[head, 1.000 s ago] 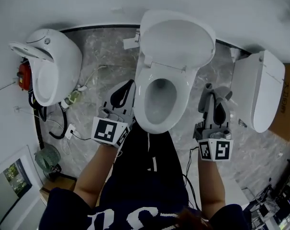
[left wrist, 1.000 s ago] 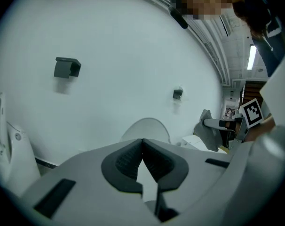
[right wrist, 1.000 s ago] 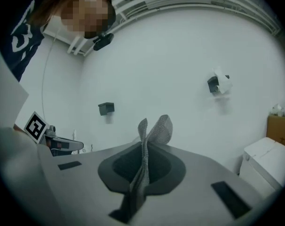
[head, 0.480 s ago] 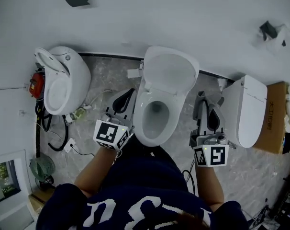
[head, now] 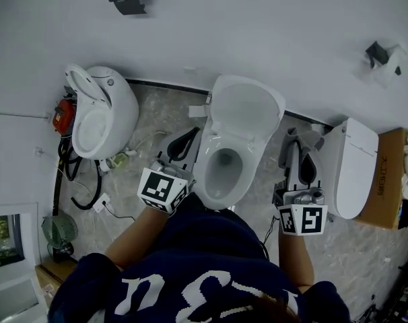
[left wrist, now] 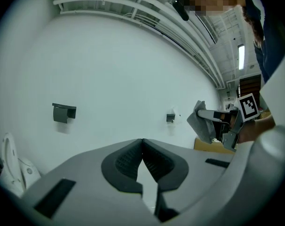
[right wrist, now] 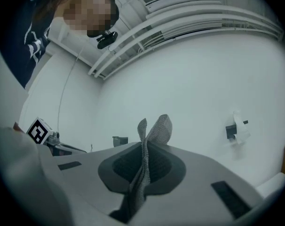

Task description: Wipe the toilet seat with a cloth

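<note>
My right fingers point(right wrist: 145, 147) are pressed together on the cloth point(right wrist: 154, 128). It is a grey, woven, mesh-like piece, pinched flat between the dark ribbed pads. Its long axis runs along the fingers, and two soft folded ends stand up past the tips. From above, the right gripper point(head: 297, 138) is to the right of the middle toilet, pointing toward the wall. The cloth point(head: 312, 140) is bunched at its tip, clear of the seat.

My left fingers point(left wrist: 142, 144) are closed tip to tip with nothing between them. That gripper point(head: 190, 134) is just to the left of the same toilet, also pointing at the wall.

The toilet seat point(head: 205, 173) is a smooth, glossy white oval ring. Its long axis runs from the wall toward me. The rounded lid point(head: 248, 110) is tipped up against the white wall. The bowl point(head: 223, 170) inside the ring looks grey, and I cannot tell what is in it.

The floor point(head: 157, 113) is grey veined stone. Another white toilet point(head: 99, 120) stands to the left and a third one point(head: 349, 167) to the right.
</note>
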{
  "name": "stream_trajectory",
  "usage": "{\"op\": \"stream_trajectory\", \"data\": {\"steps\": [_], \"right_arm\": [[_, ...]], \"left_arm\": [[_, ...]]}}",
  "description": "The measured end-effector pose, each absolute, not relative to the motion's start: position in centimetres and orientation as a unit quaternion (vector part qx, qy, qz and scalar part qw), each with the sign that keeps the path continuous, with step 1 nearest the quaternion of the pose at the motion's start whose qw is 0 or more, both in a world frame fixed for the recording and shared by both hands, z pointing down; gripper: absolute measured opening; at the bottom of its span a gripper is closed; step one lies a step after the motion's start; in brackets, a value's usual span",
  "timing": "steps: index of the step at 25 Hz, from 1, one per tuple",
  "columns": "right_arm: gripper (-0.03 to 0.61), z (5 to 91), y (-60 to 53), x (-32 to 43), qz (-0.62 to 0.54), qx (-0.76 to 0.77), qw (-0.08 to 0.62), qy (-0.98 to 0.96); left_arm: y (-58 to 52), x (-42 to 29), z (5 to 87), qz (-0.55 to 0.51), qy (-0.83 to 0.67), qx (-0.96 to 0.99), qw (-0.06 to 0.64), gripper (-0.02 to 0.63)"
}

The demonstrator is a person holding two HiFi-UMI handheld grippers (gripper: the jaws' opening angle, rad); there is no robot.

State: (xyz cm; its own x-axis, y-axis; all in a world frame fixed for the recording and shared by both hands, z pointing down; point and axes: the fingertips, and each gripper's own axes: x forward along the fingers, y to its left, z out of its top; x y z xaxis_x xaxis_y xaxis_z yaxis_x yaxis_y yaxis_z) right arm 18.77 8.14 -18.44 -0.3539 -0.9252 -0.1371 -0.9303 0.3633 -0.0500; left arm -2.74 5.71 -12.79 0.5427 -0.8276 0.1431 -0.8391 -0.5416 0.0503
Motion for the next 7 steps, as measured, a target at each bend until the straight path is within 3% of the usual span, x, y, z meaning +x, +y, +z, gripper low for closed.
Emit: {"op": "stream_trajectory", "data": {"steps": [7], "right_arm": [[0.025, -18.5, 8.8, 18.1, 0.015, -0.551, 0.053, 0.833]], "left_arm": [[5.7, -3.5, -14.2, 0.03, -0.492, 0.869, 0.044, 0.011]]}}
